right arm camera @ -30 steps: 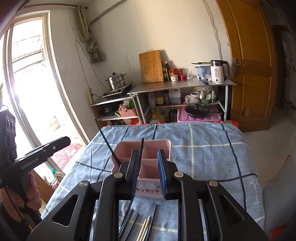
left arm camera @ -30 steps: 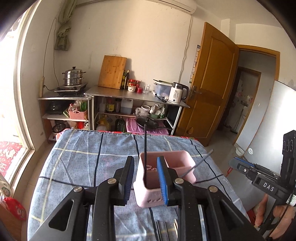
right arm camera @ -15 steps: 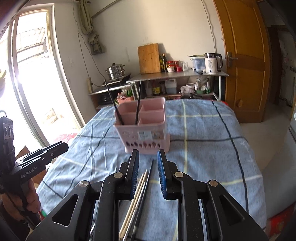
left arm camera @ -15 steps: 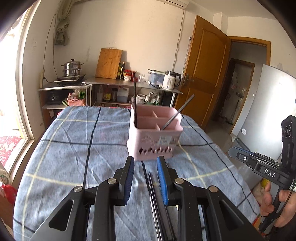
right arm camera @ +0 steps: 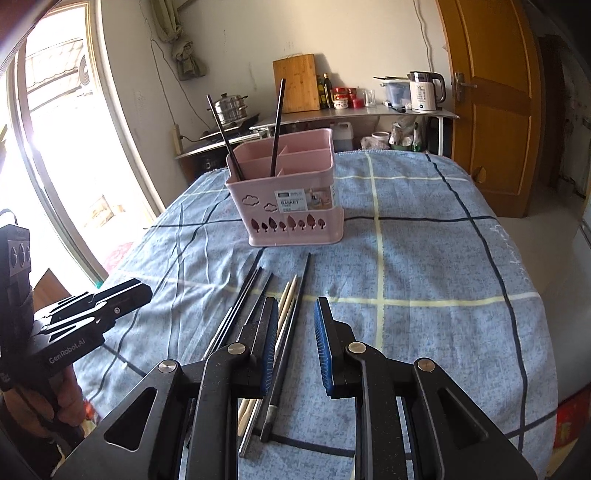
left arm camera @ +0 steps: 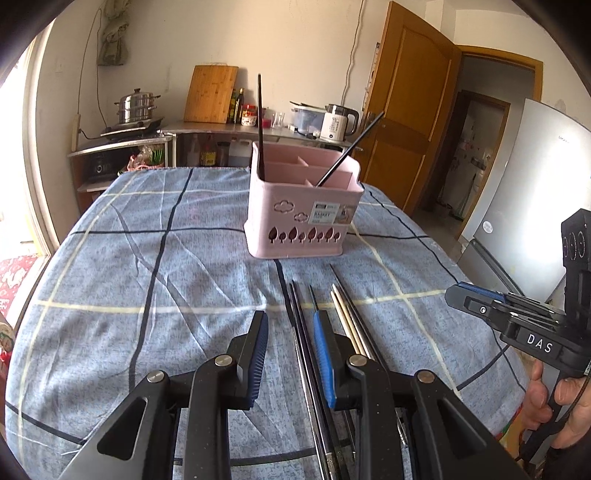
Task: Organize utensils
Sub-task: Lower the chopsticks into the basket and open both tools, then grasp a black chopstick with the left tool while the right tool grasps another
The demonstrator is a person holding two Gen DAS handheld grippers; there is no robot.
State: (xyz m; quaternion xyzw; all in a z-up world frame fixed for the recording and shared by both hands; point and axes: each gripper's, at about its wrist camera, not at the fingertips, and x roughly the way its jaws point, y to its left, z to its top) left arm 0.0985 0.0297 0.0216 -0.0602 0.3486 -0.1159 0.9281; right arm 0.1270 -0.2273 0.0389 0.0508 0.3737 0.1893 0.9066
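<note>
- Both tongs, the left gripper and right gripper, stand partly spread and pinch nothing; each hovers over loose chopsticks on the blue checked tablecloth.
- Ahead of the jaws, the pink plastic compartmented basket already holds two black chopsticks.
- Left to do, I judge: the black, metal and pale wooden chopsticks lying beneath the jaws.

You face a cream wall with a steel shelf unit bearing a cutting board and kettle. A bright window stands left; a wooden door stands right. A blue checked cloth covers the table.
</note>
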